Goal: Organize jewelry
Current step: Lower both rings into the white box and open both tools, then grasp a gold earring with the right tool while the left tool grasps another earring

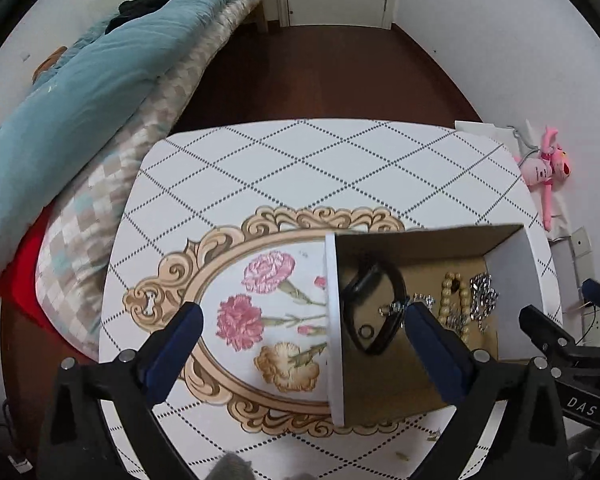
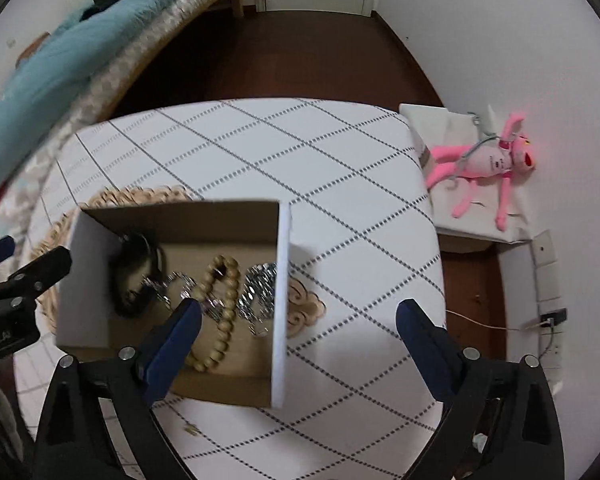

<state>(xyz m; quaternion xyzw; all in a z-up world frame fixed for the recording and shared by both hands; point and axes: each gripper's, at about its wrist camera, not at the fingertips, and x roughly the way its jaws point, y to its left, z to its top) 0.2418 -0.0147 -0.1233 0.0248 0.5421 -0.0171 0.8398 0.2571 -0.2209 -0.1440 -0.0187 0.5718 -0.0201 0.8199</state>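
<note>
An open cardboard box (image 1: pixel 508 252) (image 2: pixel 282 304) with white outer walls stands on the table. Inside lie a black band (image 1: pixel 374 312) (image 2: pixel 134 280), a wooden bead string (image 1: pixel 454 300) (image 2: pixel 224 312), a silver chain (image 1: pixel 484 294) (image 2: pixel 260 284) and a small sparkly piece (image 1: pixel 398 308) (image 2: pixel 160 282). My left gripper (image 1: pixel 302 314) is open and empty, its right finger over the box's left part. My right gripper (image 2: pixel 298 310) is open and empty, straddling the box's right wall. Each gripper shows at the other view's edge.
The table (image 1: pixel 300 160) (image 2: pixel 340 160) has a white diamond-pattern cloth with a floral oval print. A bed with a teal quilt (image 1: pixel 80 92) lies to the left. A pink plush toy (image 2: pixel 484 164) lies on a white box at the right, by the wall.
</note>
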